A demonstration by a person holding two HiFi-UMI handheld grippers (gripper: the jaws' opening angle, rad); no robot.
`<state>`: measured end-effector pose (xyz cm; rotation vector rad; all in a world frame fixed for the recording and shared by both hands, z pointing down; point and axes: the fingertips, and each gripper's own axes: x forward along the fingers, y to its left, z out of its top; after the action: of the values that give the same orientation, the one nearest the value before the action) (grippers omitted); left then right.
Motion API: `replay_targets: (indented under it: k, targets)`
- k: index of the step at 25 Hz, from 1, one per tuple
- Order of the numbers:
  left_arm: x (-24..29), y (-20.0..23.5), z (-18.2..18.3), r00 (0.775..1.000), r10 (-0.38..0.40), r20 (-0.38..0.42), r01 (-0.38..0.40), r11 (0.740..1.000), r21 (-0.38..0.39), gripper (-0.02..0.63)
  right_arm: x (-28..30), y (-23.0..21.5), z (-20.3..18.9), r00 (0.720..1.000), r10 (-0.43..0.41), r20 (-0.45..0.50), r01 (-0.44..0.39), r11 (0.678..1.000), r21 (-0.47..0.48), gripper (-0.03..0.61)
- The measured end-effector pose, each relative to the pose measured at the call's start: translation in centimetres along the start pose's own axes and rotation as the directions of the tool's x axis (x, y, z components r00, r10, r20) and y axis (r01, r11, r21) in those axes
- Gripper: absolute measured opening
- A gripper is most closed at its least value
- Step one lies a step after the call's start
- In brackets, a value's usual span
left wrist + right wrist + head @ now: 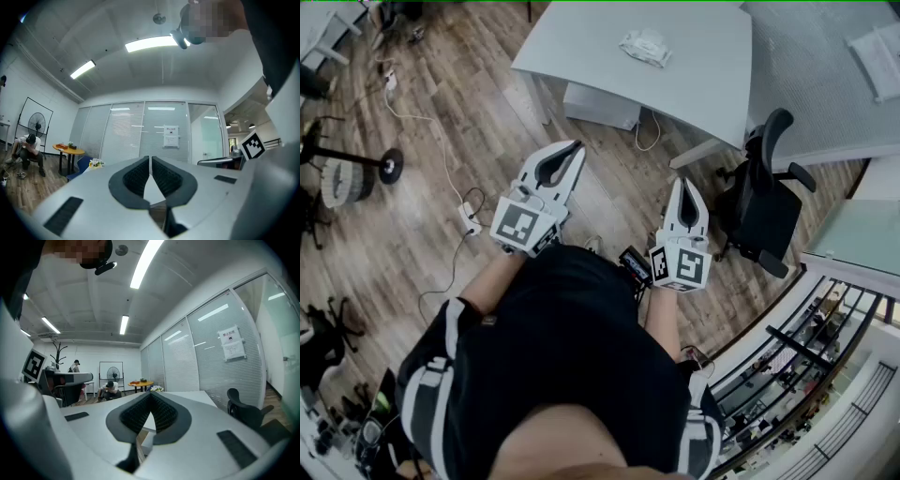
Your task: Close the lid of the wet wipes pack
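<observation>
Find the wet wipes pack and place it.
In the head view the wet wipes pack lies near the top, right of centre, on the white table, up and left of the black chair.

In the head view a white surface [694,66] fills twelve to one o'clock, with a white box [602,105] on the wooden floor [459,84] beneath it. A black office chair [764,192] stands at three o'clock. A pedestal fan [352,173] sits at the edge between nine and ten o'clock, and a white power strip [470,221] lies nearer the middle at nine. In the left gripper view a round orange table [69,150] stands at eight o'clock, with a seated person [29,149] just beyond it. A ceiling light [152,43] runs across at twelve o'clock.
</observation>
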<state>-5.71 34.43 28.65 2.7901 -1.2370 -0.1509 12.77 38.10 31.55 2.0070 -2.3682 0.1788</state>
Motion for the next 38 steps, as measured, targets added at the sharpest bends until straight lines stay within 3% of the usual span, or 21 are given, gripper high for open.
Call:
replay_targets:
  k: [11, 16, 19, 38]
  targets:
    - [0.3, 0.5, 0.0, 1.0, -0.004, -0.012, 0.004, 1.0, 0.001, 0.038, 0.3, 0.4, 0.0, 1.0, -0.001, -0.005, 0.001, 1.0, -0.005, 0.021]
    - [0.0, 0.4, 0.0, 1.0, -0.021, -0.007, 0.021, 1.0, -0.008, 0.038, -0.1, 0.9, 1.3, 0.998, 0.006, 0.059, -0.008, 0.999, 0.04, 0.023]
    - [-0.5, 0.5, -0.5, 1.0, -0.029, -0.008, 0.029, 0.999, -0.022, 0.038, -0.2, 1.2, 1.3, 0.997, 0.013, 0.073, -0.017, 0.999, 0.047, 0.135]
    - [-2.7, 7.0, -1.5, 0.997, -0.075, -0.03, 0.073, 0.995, -0.069, 0.038, 3.3, 5.3, -0.9, 0.996, -0.085, 0.009, 0.085, 0.996, 0.021, 0.118]
